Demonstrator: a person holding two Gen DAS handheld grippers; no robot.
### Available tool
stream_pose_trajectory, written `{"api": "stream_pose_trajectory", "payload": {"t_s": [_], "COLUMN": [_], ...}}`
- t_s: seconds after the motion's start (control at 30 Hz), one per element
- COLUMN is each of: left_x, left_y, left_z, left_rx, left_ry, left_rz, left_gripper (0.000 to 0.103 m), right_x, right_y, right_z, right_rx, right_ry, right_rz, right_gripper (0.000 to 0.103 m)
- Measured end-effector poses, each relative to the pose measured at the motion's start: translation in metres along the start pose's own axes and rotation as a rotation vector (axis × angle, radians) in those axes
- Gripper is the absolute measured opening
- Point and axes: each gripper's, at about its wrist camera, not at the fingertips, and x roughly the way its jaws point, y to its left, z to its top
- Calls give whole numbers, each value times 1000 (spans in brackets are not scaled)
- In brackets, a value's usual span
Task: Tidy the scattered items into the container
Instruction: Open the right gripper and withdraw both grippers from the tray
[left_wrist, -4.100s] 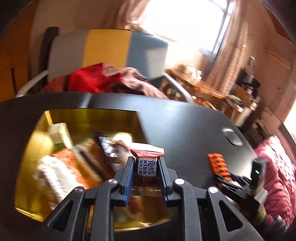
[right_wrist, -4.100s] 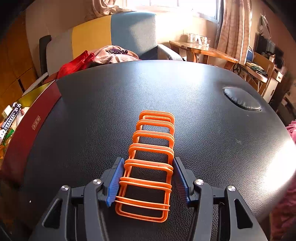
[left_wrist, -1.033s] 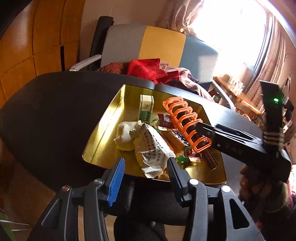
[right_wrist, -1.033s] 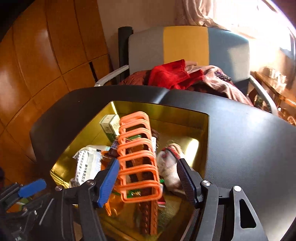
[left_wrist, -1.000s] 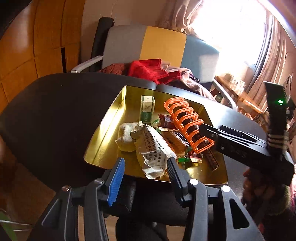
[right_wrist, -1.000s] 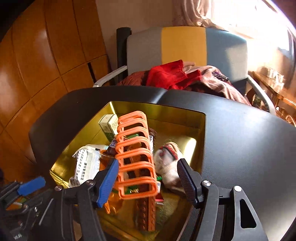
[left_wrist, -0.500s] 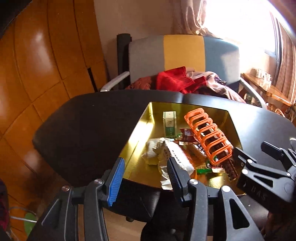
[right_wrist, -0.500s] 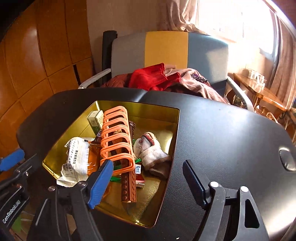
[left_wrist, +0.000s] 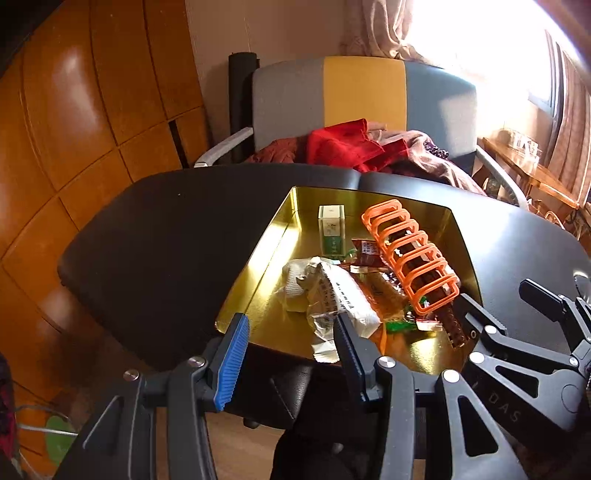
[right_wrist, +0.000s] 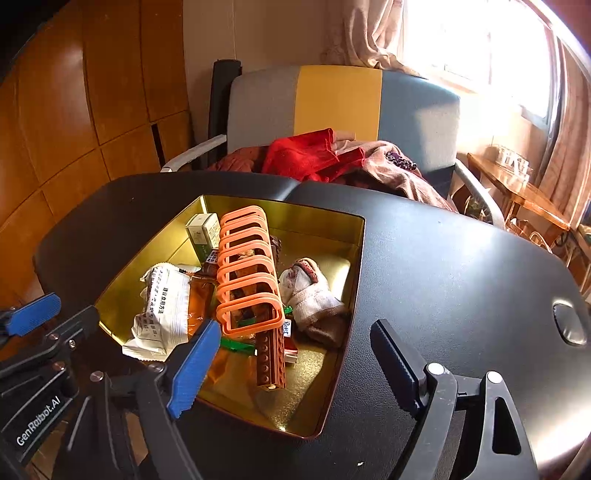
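- The gold tin (right_wrist: 355, 258) sits on the black table (right_wrist: 461, 266), and the loose things lie inside it.
- The orange rack (right_wrist: 246, 273) rests on top of the pile, running from about 12 o'clock to 6 o'clock in the right wrist view, with no finger touching it.
- Under its near end lies a brown studded brick (right_wrist: 271, 360) (long and narrow, pointing toward 6 o'clock).
- At 9 o'clock from the rack is a white packet (right_wrist: 164, 308) printed with black Chinese characters too small to read.
- At 11 o'clock stands a small green and white box (right_wrist: 203, 232); its label is illegible.
- At 3 o'clock lies a rolled sock (right_wrist: 314, 295), cream with a reddish cuff.
- A small wrapper (right_wrist: 287, 328) by the rack's near end reads "Raier" or similar (I cannot tell which).
- The right gripper (right_wrist: 291, 354) hangs above the tin's near edge, jaws opening, nothing between them.
- The left gripper (left_wrist: 291, 345) is held partly apart and empty, off the table's near edge; its body reads "GenRobot.AI" in the right wrist view.
- Behind the table a chair (right_wrist: 340, 107) carries red clothes (right_wrist: 306, 155).
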Motion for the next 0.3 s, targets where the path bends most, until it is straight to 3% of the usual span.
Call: {"api": "stream_pose_trajectory", "payload": {"t_s": [0.3], "left_x": [-3], "left_y": [3], "left_z": [-1], "left_rx": [-7], "left_ry": [-45], "left_rz": [1], "left_gripper": [41], "right_x": [-1], "right_y": [2], "right_z": [1], "right_rx": [-7], "right_ry": [-4], "right_rz": [-7], "right_gripper": [85]}}
